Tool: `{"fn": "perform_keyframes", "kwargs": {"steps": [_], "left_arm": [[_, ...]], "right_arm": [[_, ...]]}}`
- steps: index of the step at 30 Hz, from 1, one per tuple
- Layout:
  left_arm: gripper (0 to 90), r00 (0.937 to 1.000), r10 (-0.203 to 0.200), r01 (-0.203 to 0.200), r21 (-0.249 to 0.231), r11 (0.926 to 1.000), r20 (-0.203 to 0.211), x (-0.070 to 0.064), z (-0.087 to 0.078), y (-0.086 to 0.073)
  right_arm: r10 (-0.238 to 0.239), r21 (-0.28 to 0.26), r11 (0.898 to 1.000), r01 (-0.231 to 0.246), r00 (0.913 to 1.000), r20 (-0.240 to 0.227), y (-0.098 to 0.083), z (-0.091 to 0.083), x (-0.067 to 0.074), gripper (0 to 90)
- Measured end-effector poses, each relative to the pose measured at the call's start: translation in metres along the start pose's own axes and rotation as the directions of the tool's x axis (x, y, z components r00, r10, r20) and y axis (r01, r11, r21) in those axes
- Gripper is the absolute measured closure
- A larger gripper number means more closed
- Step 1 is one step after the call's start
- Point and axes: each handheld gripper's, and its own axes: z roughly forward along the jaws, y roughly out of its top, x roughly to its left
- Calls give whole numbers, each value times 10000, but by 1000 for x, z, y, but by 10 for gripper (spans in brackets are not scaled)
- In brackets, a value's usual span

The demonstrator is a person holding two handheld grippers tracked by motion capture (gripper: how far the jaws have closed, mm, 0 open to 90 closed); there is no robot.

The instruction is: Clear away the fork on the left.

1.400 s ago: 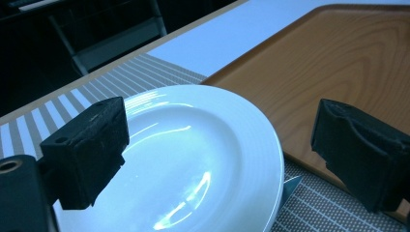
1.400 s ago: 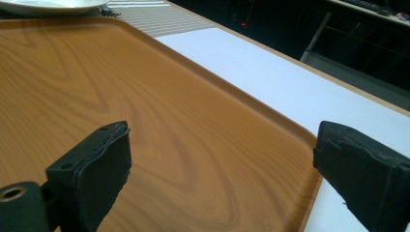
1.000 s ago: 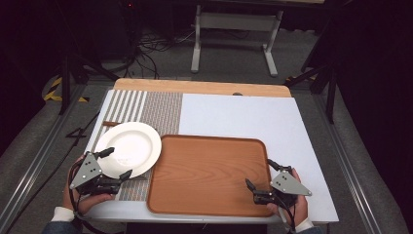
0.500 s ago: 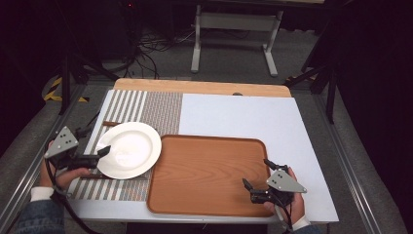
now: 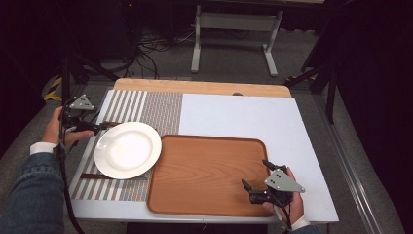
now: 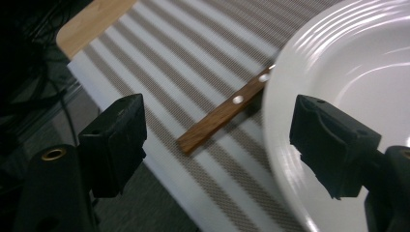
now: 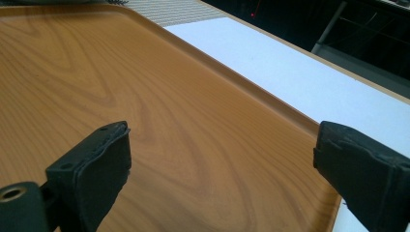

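Observation:
A white plate [image 5: 127,148] lies on a striped placemat [image 5: 160,105] at the table's left. A brown wooden handle [image 5: 111,124] with two pale rivets pokes out from under the plate's far-left rim. My left gripper [image 5: 101,126] points at it from the table's left edge. In the left gripper view the handle [image 6: 220,116] lies between the jaws of the left gripper [image 6: 220,133], which have just been closing but stand apart from it, beside the plate [image 6: 348,72]. My right gripper [image 5: 254,173] hovers open over the near-right corner of the wooden tray [image 5: 204,165], empty [image 7: 222,159].
Another brown handle end [image 5: 91,176] shows under the plate's near-left rim. The tray [image 7: 145,96] has a raised rim. White tabletop [image 5: 243,114] stretches behind and right of the tray. A wooden strip [image 5: 195,87] edges the far side. Cables and a metal stand [image 5: 234,29] lie on the floor beyond.
My left hand has travelled from the plate's near-left side, away along the table's left edge, to the plate's far-left side. Right hand unchanged.

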Motion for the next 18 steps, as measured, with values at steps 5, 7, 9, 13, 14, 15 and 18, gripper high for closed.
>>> {"fn": "perform_keyframes", "kwargs": {"steps": [5,7,9,13,14,15,18], "left_arm": [[250,9978,279,-363,1440,9889,602,13,26,8],[271,9966,383,-524,2014,9781,734,19,36,10],[278,9959,427,-601,2321,9708,793,22,43,10],[293,9935,397,-661,2568,9642,1066,24,51,12],[300,9910,565,-886,2790,9562,1211,24,55,13],[313,9903,675,-1009,2963,9498,1211,23,57,14],[364,9839,754,-1255,3261,9370,1621,21,64,15]], "right_arm": [[-28,113,9999,29,10000,-44,0,1,1,71],[-35,150,9999,36,10000,-41,0,2,0,71],[-44,196,9998,44,10000,-43,0,2,1,71],[-85,234,9997,84,9999,76,0,3,0,72],[-79,258,9996,78,9999,71,0,3,0,72],[-53,275,9996,52,10000,59,0,3,0,72],[-66,309,9995,63,9999,86,0,4,1,72]]}}
